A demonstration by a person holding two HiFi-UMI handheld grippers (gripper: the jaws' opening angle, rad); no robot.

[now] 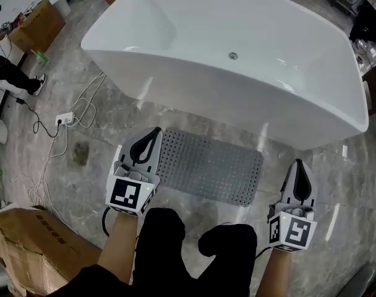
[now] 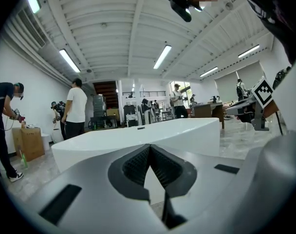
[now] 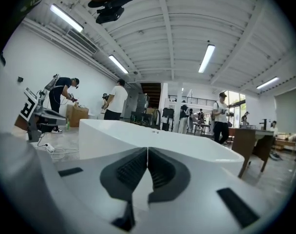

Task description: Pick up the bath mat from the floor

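below, bath mat (image 1: 209,166) between left tongs (image 1: 156,132), right tongs (image 1: 298,164)

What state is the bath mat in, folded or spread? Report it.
Spread. The bath mat lies flat on the floor beside the bathtub, perforated face up, no fold visible; the left claw hides one end.

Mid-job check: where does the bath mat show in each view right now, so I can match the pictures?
Head view: the bath mat lies at centre frame, just in front of the bathtub.
Left gripper view: not in it; the camera looks across at the bathtub.
Right gripper view: not in it.
Shared landmark: the white bathtub, also seen beyond the jaws in the right gripper view.
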